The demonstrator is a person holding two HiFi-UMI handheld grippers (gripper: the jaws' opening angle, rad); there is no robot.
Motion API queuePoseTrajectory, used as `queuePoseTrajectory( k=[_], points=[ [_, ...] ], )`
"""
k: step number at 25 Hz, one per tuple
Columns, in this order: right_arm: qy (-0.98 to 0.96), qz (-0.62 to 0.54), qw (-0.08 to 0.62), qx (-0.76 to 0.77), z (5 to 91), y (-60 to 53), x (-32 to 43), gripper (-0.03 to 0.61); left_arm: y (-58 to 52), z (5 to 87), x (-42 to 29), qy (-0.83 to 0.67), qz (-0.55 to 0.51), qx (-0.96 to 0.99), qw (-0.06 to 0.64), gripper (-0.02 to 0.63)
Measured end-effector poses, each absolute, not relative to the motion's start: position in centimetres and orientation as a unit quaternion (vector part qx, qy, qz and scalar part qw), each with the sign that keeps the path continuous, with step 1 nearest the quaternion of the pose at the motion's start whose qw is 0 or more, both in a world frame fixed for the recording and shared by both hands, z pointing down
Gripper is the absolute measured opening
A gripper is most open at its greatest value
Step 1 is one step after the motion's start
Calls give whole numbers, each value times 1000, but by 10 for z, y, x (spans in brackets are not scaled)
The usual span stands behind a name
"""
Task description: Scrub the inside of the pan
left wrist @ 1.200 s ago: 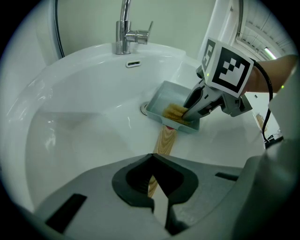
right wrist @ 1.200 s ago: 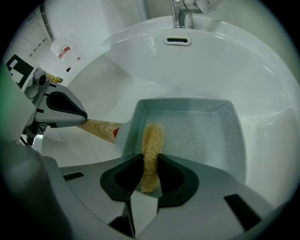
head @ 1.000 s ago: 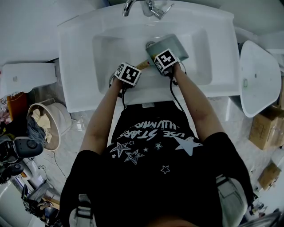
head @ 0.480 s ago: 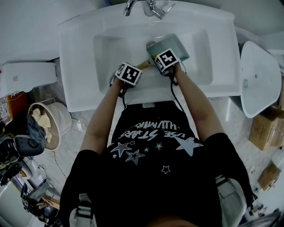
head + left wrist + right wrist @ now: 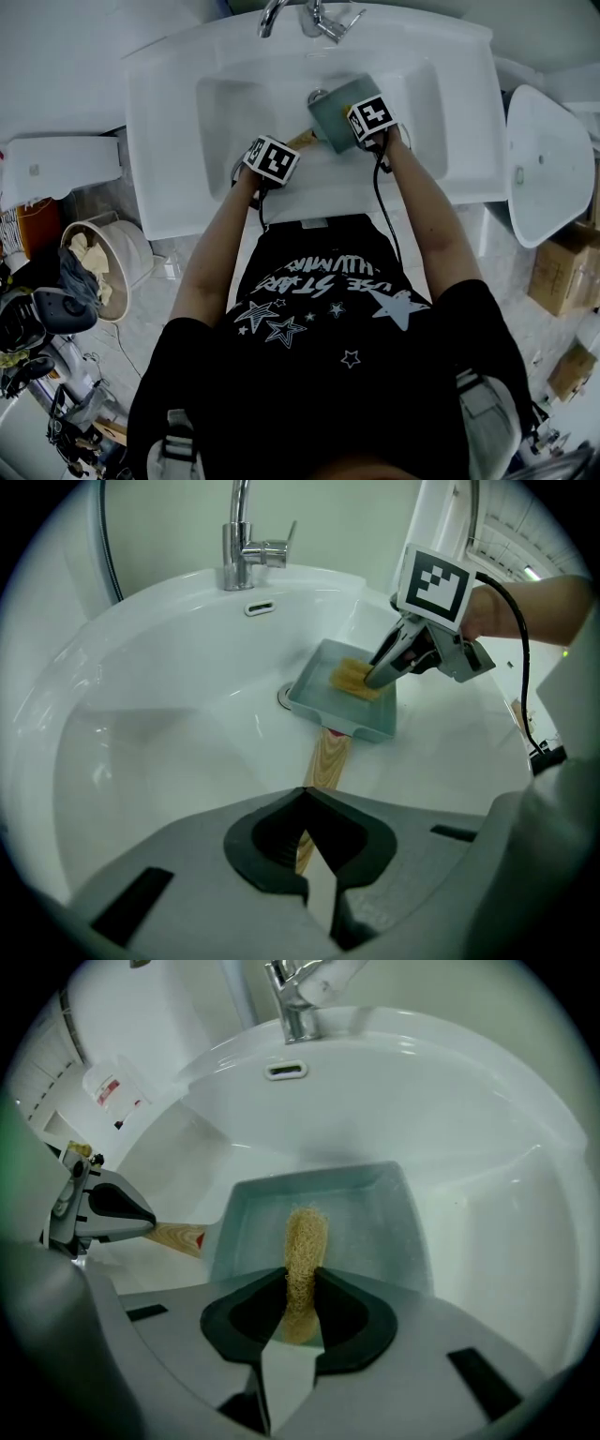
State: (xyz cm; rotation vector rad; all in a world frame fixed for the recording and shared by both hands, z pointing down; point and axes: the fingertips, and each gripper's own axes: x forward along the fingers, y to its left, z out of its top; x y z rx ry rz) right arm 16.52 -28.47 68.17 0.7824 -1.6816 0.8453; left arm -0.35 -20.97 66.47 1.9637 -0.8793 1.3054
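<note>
**Both claws gripping, pan in the basin**

The square grey pan (image 5: 328, 111) lies in the white sink (image 5: 169, 141), in the upper middle of the head view, just below the tap (image 5: 242, 536). Its wooden handle (image 5: 326, 761) points toward the lower left of that frame. The left gripper (image 5: 314, 860) has its jaws nearly together, pinching the end of the handle. The right gripper (image 5: 298, 1312) clamps a yellow fibrous scrubber (image 5: 305, 1237), whose free end seems to rest on the pan's floor, near the middle.
</note>
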Motion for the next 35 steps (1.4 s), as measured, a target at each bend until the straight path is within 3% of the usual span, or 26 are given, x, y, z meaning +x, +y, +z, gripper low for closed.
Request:
queuePoseTrajectory(
  k=[7, 15, 28, 35],
  points=[
    [-674, 313, 548, 385, 677, -303, 219, 87, -210, 664, -4, -340, 488, 739, 315, 9],
    [-669, 226, 604, 370, 686, -306, 222, 89, -208, 664, -4, -341, 490, 738, 315, 9],
    [-661, 235, 612, 364, 694, -295, 222, 92, -217, 654, -5, -347, 489, 741, 303, 9],
    [-683, 270, 583, 349, 692, -277, 192, 92, -216, 655, -2, -343, 486, 745, 303, 9]
  ],
)
